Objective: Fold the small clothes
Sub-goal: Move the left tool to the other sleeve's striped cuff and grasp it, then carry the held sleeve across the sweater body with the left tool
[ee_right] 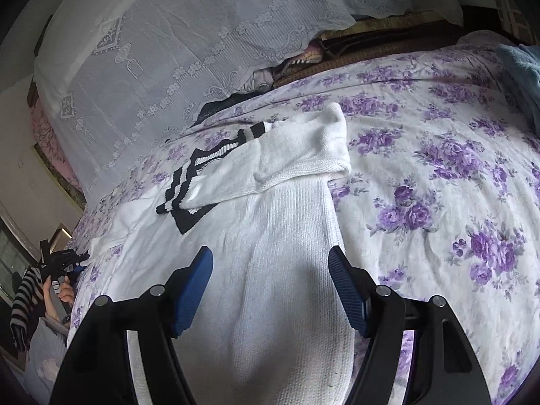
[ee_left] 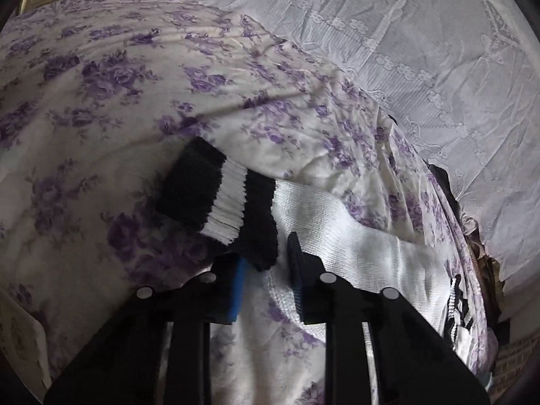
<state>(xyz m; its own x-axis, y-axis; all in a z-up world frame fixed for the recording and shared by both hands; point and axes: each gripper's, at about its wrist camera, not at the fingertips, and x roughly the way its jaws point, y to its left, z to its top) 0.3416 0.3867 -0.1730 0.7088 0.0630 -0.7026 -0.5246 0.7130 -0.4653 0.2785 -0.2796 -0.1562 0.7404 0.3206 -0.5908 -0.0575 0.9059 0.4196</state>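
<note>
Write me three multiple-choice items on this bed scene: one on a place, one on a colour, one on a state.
1. The right claw hangs over:
A. the lace cloth
B. the white sock
C. the blue cloth

2. The flowers on the bedspread are:
A. red
B. yellow
C. purple

3. The right claw is:
A. open, pinching nothing
B. shut on the sock
C. shut on the bedspread

Answers:
1. B, since the long ribbed sock runs up between its two fingers.
2. C, since the roses are printed purple on white.
3. A, since the blue pads stand well apart on either side of the sock.
</note>
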